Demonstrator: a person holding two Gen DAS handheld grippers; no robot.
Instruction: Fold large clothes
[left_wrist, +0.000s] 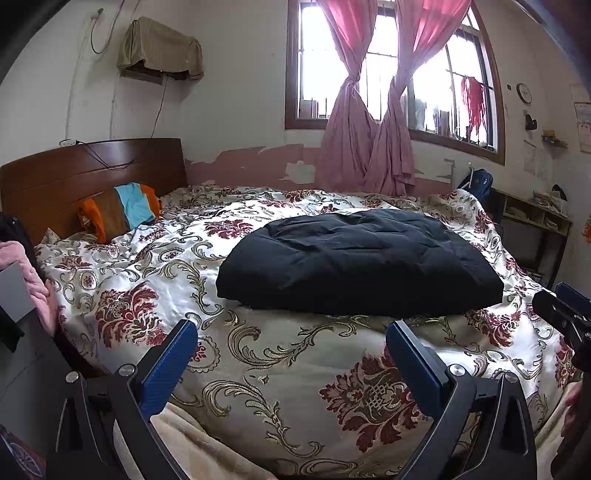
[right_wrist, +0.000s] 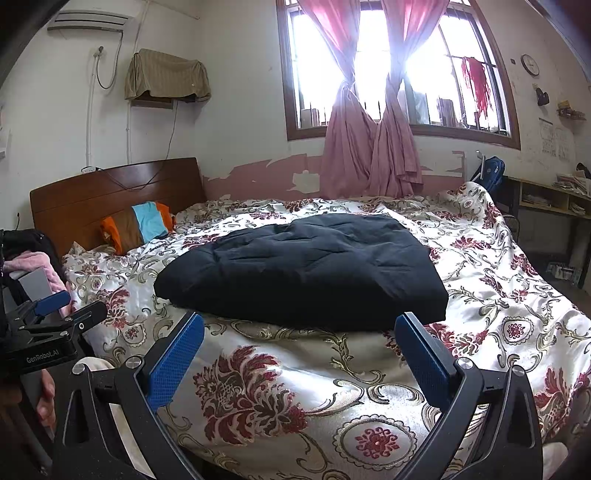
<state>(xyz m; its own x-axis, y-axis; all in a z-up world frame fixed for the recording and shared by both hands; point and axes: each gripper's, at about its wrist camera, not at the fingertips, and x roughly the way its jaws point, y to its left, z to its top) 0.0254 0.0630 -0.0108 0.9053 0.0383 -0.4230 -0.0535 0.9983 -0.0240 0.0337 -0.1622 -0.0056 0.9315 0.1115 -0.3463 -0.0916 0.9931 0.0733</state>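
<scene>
**Black quilted garment folded on floral bed, both claws released**

Black padded garment (left_wrist: 360, 264), puffy, stitched in panels, lies folded into a rough rectangle mid-bed. Under it a glossy satin bedspread (left_wrist: 280, 354), cream with maroon damask flowers and gold scrolls. Left claw (left_wrist: 291, 354) and right claw (right_wrist: 301, 350) both spread wide, textured blue pads, nothing gripped, short of the garment. Wooden headboard (left_wrist: 92, 173) curved, striped pillow (left_wrist: 122, 210) against it.

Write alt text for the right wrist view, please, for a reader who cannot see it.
A dark folded garment lies on a floral bedspread, just beyond the open right gripper. The left gripper shows at the left edge; pink curtains hang behind.
</scene>
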